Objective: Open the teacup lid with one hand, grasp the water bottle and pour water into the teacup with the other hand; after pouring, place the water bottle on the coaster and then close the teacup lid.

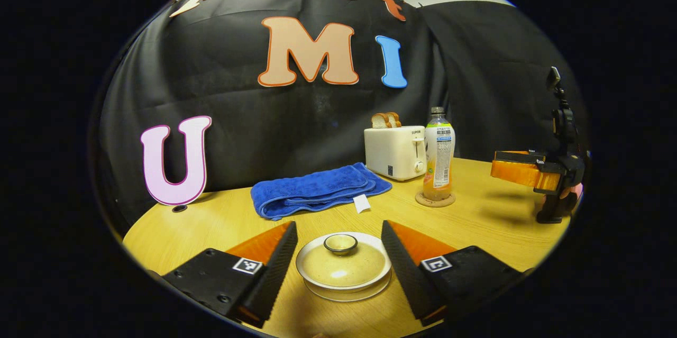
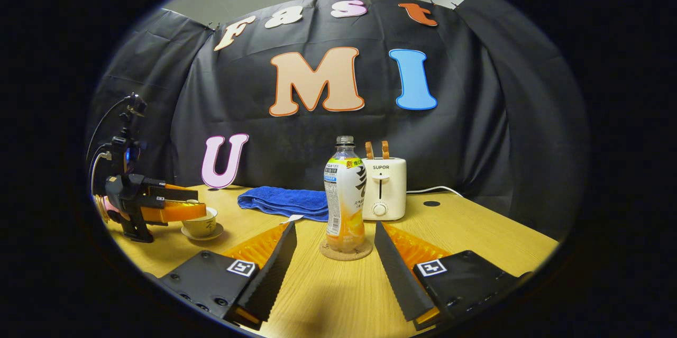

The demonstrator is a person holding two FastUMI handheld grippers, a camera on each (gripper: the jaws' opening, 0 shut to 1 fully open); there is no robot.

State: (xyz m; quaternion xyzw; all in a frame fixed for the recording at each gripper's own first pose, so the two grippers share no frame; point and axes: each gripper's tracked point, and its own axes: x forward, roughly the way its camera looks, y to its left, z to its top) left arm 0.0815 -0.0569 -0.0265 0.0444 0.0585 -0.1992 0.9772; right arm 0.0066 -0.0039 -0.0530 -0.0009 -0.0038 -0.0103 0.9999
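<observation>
Both jaws open, nothing gripped yet

Risk first: left gripper [image 1: 338, 256] has jaws wide, flanking the teacup lid [image 1: 342, 264]; closing on the rim rather than the small knob [image 1: 340, 243] could tip the cup on its saucer [image 1: 349, 290]. Right gripper [image 2: 334, 258] is open too, with the water bottle [image 2: 345, 195] just ahead between its jaws, upright on the coaster [image 2: 346, 250]. Bottle looks capless, so a crooked grab likely spills on the bench [image 2: 476, 237].

Water bottle [image 2: 345, 195] on coaster [image 2: 346, 250], toaster [image 2: 384, 188] just behind, towel [image 2: 285, 202] left.
</observation>
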